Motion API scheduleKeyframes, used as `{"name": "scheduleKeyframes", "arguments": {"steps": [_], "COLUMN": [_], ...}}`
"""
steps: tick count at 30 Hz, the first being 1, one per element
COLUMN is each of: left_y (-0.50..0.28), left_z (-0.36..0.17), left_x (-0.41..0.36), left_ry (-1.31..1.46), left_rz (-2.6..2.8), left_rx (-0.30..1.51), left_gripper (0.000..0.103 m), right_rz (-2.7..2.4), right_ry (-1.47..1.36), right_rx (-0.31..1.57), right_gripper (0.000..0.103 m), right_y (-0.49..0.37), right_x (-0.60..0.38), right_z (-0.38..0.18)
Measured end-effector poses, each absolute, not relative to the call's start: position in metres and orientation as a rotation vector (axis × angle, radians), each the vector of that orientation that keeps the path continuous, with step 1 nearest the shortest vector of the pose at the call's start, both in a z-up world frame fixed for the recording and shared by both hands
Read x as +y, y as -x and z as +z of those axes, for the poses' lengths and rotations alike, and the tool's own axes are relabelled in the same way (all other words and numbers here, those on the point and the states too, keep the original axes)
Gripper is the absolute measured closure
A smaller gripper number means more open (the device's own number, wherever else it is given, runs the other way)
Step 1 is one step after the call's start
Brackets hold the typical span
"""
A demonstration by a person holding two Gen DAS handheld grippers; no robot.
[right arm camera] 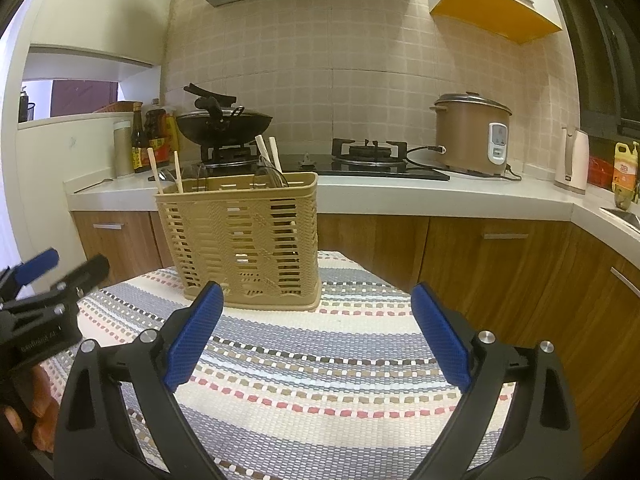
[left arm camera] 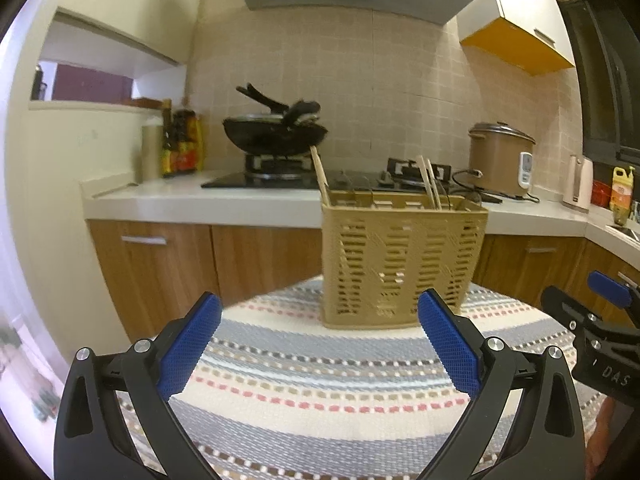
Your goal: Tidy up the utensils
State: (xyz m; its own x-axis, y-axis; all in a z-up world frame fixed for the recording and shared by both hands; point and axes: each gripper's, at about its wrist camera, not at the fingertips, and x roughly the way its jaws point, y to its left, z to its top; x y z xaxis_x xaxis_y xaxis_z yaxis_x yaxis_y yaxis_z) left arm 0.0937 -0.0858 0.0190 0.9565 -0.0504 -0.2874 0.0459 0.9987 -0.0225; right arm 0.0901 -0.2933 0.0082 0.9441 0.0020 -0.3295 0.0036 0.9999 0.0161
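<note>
A tan slatted utensil basket (left arm camera: 400, 256) (right arm camera: 244, 240) stands upright at the far edge of a striped woven mat. Wooden chopsticks (left arm camera: 430, 182) (right arm camera: 176, 172) stick up out of its compartments, along with dark wire-like utensil handles (right arm camera: 268, 174). My left gripper (left arm camera: 320, 312) is open, with the basket a short way beyond its blue pads and nothing between them. My right gripper (right arm camera: 318, 304) is open too and holds nothing, with the basket ahead and to the left. Each gripper shows at the side of the other's view, the right gripper (left arm camera: 600, 320) and the left gripper (right arm camera: 44, 288).
The striped mat (left arm camera: 320, 380) (right arm camera: 312, 360) covers a small table in front of wooden kitchen cabinets (right arm camera: 480, 264). On the counter behind are a black wok on a stove (left arm camera: 276, 132), sauce bottles (left arm camera: 180, 148), a brown rice cooker (right arm camera: 472, 132) and a white kettle (right arm camera: 572, 164).
</note>
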Motion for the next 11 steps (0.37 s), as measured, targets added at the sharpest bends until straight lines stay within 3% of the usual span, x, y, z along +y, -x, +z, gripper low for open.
{"name": "scheduleKeyframes", "arguments": {"steps": [11], "left_y": [-0.106], "left_z": [0.008], "left_x": [-0.083], "left_ry": [0.016], "left_rz": [-0.047], "left_rx": [0.352], "left_gripper": [0.007], "right_rz": [0.020], "right_ry": [-0.058], "right_rx": [0.309], "right_gripper": [0.010], "right_y": [-0.082], "right_x": [-0.298], "right_z": [0.014]}}
